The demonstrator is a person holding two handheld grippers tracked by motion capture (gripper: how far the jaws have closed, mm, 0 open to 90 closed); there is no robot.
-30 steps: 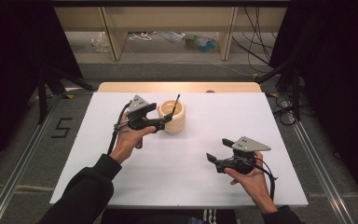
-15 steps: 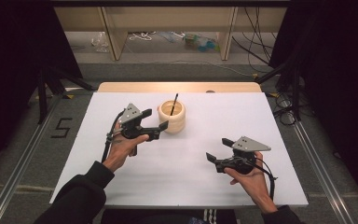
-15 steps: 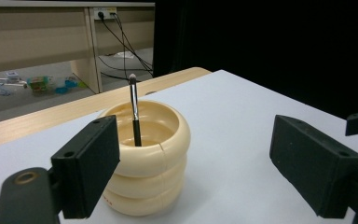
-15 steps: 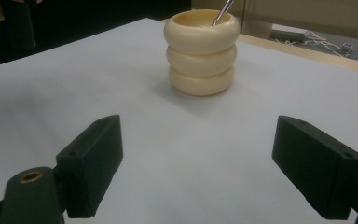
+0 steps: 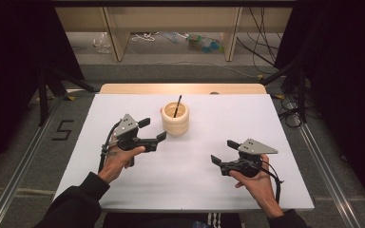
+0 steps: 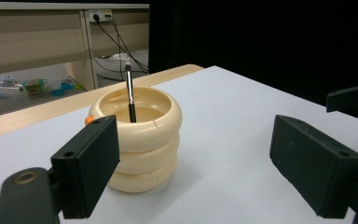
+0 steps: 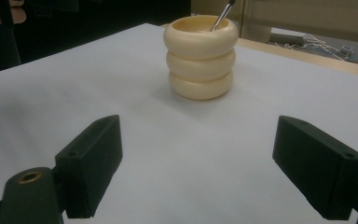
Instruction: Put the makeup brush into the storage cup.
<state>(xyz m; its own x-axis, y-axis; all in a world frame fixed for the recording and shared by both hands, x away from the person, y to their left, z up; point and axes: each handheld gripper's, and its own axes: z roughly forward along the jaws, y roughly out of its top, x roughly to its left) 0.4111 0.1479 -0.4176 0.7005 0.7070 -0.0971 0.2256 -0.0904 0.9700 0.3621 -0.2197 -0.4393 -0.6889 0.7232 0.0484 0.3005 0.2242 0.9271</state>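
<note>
Since a second before, the left gripper (image 5: 153,129) had drawn back from the cream ribbed cup (image 5: 175,119) toward the person — earlier its jaws were right at the cup's side, and now they sat just short of it, at about eight o'clock from the cup. The right gripper (image 5: 222,152) had kept its place, well apart at about four o'clock.

The cup stood upright on the white table (image 5: 275,123), at about twelve o'clock of the table's middle. Inside it leaned a thin black brush (image 5: 177,105), its tip rising above the rim.

Both grippers' jaws stood wide apart and held nothing — the left gripper view showed the cup (image 6: 139,135) beyond them.
</note>
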